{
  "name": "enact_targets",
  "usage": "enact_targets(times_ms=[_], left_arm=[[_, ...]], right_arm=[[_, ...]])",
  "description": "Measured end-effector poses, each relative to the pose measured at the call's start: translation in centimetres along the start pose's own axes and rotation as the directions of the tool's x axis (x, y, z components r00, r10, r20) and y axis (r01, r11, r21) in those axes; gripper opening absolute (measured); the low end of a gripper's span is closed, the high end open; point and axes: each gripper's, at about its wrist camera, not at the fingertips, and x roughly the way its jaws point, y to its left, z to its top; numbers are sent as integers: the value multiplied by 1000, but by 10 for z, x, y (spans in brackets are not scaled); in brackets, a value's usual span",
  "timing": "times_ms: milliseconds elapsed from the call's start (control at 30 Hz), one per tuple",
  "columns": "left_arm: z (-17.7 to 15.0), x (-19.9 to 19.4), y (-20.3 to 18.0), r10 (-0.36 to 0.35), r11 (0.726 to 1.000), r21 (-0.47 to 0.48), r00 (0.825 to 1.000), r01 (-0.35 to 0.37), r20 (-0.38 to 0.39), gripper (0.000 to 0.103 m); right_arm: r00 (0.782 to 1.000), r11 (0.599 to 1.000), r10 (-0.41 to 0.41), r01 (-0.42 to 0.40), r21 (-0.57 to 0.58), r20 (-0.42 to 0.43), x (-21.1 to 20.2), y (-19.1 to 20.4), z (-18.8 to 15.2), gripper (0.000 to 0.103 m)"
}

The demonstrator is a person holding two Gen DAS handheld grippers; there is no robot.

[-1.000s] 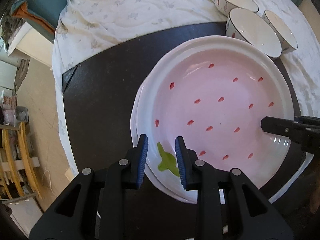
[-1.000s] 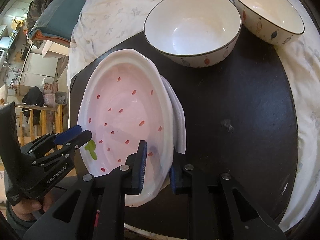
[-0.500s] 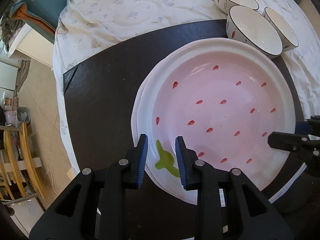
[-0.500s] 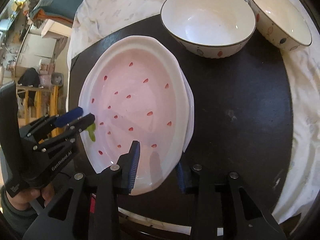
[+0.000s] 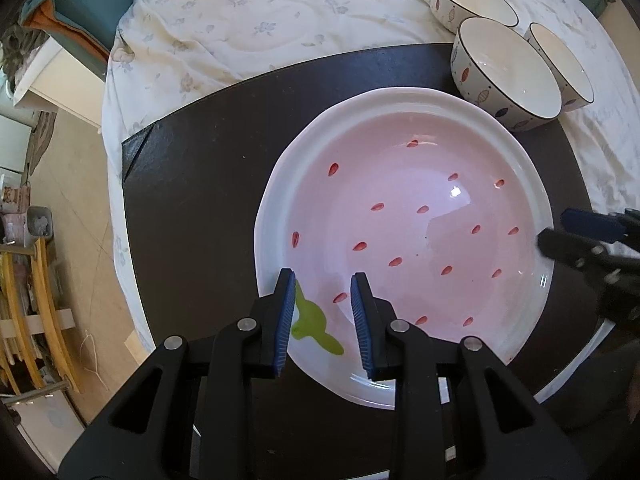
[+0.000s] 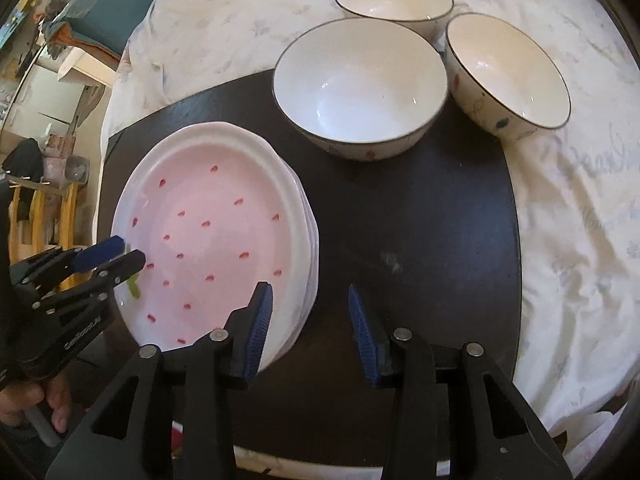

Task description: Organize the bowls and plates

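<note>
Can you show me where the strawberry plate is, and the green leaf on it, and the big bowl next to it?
Pink strawberry-patterned ceramic plate (image 5: 404, 216): left wrist view, on its pink middle.
Green painted leaf (image 5: 314, 326): left wrist view, on the leaf's centre.
White ceramic bowl with dark rim (image 6: 360, 92): right wrist view, on its inside bottom.

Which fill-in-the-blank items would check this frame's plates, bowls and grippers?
1. The strawberry plate lies on top of a ___ of plates.
2. The number of bowls behind the plates is ___.
3. The nearest bowl stands on the ___ mat.
4. The right gripper is ___, holding nothing.

Missing words: stack; three; dark; open
</note>
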Motion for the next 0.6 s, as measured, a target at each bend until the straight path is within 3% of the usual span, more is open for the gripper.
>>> enact_targets(times_ms=[200, 300, 367, 433, 600], left_arm=[[-1, -1, 3, 4, 1000, 2, 1000, -4, 9, 26], [-2, -6, 6, -1, 1000, -14, 999, 2, 32, 37], [-3, -12, 7, -15, 1000, -22, 998, 17, 58, 49], [-3, -19, 8, -13, 1000, -25, 996, 15, 91, 68], [-4, -31, 9, 21, 999, -49, 990, -14, 137, 71]], right_arm=[[996, 996, -73, 70, -61, -42, 22, 15, -3, 47], [994, 991, -104, 101, -87, -41, 27, 18, -6, 55], [993, 989, -115, 111, -99, -36, 28, 19, -7, 58], [993, 989, -110, 106, -99, -36, 27, 18, -7, 58], [998, 995, -55, 55, -81, 8, 12, 16, -7, 62]])
